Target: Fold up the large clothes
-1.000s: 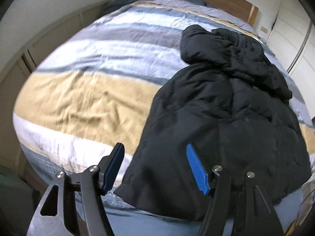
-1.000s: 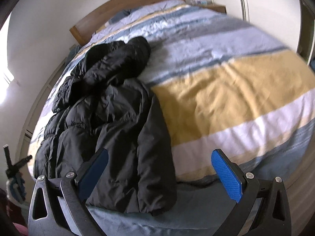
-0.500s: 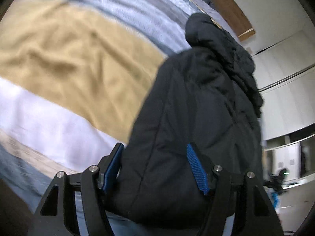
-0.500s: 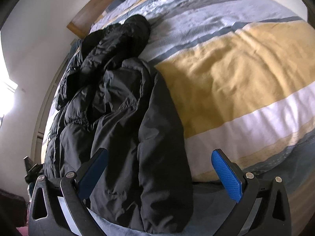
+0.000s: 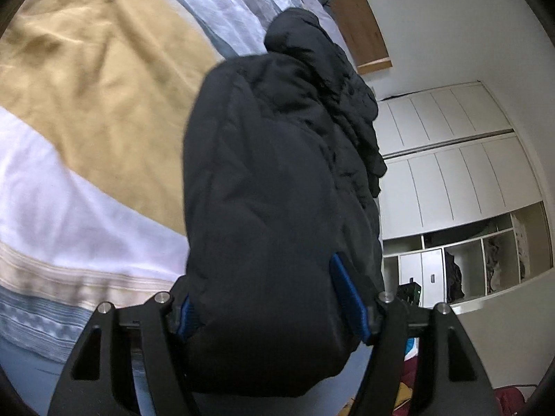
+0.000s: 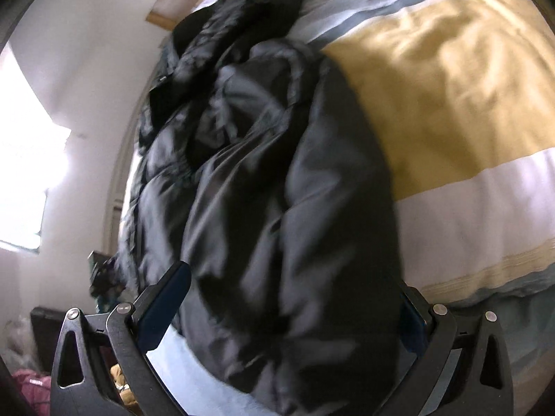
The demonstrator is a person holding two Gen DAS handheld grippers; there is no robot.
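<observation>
A black puffy jacket [image 5: 277, 173] lies lengthwise on the striped bed cover [image 5: 86, 86], hood toward the headboard, hem at the near edge. My left gripper [image 5: 267, 298] is open, and the hem's bulging corner fills the gap between its blue pads [image 5: 347, 294]. The left pad is half hidden behind the fabric. In the right wrist view the jacket [image 6: 277, 190] shows its other hem corner. My right gripper [image 6: 291, 312] stands wide open around that corner, and its right pad is mostly covered by cloth.
The bed cover [image 6: 451, 86] spreads yellow, white and grey beside the jacket. A wooden headboard [image 5: 350, 17] stands at the far end. White wardrobe doors [image 5: 451, 173] and open shelves [image 5: 485, 260] line one wall. A bright window [image 6: 20, 138] and floor clutter [image 6: 27, 381] are on the other side.
Both grippers have dropped and moved in on the jacket's hem, which now sits between their fingers. The left view has also rolled, bringing the wardrobe into sight.
</observation>
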